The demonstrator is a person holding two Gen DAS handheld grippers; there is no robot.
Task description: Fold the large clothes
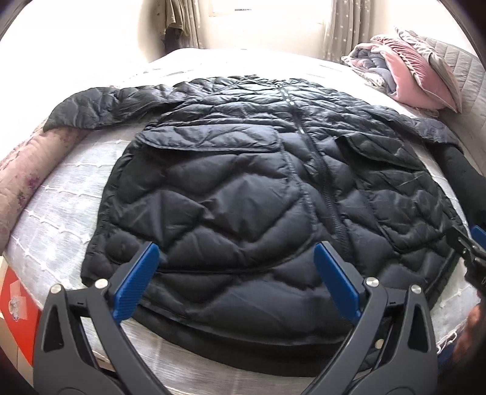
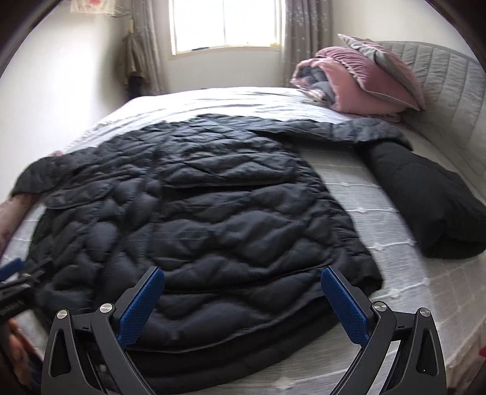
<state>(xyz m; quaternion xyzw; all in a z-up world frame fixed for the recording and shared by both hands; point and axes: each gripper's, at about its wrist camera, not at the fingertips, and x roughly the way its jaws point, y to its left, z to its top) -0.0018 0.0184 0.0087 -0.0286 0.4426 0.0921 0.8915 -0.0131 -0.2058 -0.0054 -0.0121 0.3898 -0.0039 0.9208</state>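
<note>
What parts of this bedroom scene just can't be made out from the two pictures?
- Jacket hem: left view, hidden behind the left gripper.
- Jacket's left sleeve end: right view, motion-blurred.
- Person's hand: left view, cut off by the frame edge.
- Red box: left view, cut off; label unreadable.
- Window: overexposed, nothing visible outside.
- Dark bundle: right view, what it is stays unclear.

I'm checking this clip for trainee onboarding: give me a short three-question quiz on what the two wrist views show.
1. True or false: the black quilted jacket lies spread flat, zipper up, on the bed.
2. Which gripper holds fabric? A) left gripper B) right gripper C) neither
3. Fill in: the pink pillows are stacked near the bed's ____.

Key: 1 true; 2 C, both stand open above the hem; 3 headboard.
</note>
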